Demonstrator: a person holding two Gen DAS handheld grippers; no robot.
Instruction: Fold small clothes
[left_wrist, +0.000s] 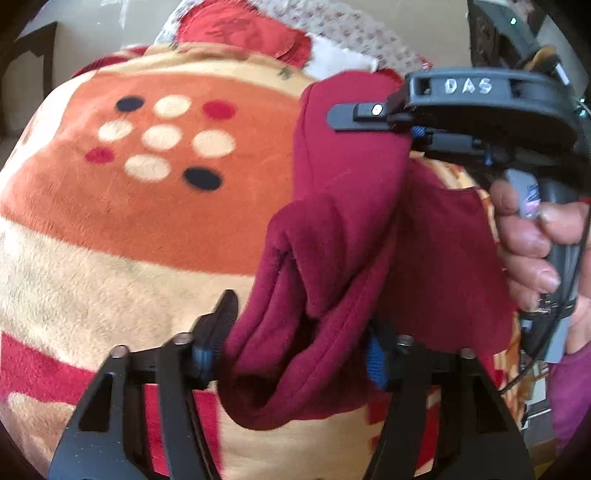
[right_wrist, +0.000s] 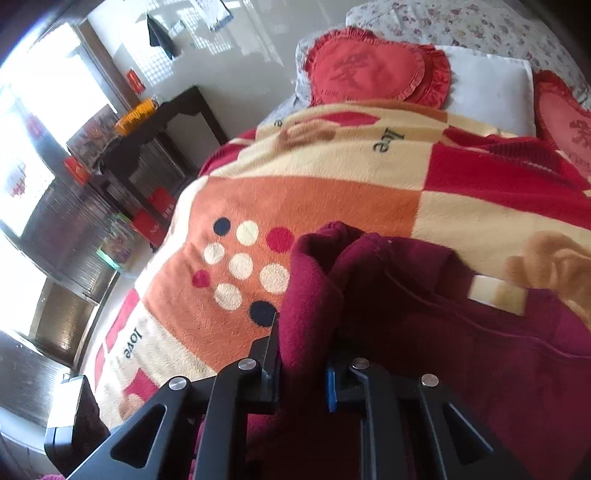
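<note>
A: What have the tongs got?

B: The left gripper (left_wrist: 295, 332) is closed on a bunched fold of the maroon garment (left_wrist: 351, 229), fingers pressed into the cloth. The right gripper (right_wrist: 303, 369) pinches another fold of it, jaws nearly together. The garment hangs between them, lifted off the blanket (left_wrist: 129, 221).

A: Any writing?

B: "DAS" on the right gripper's body, seen from the left wrist. "love" is printed twice on the blanket beyond the tongs, once near, once farther off.

A: And past that?

B: Nine dots on the orange patch: five cream, two red, two dark. Farther on, two red heart cushions (right_wrist: 373, 66) and a white pillow (right_wrist: 487, 88). To the left, a dark cabinet (right_wrist: 159, 147) by bright windows.
</note>
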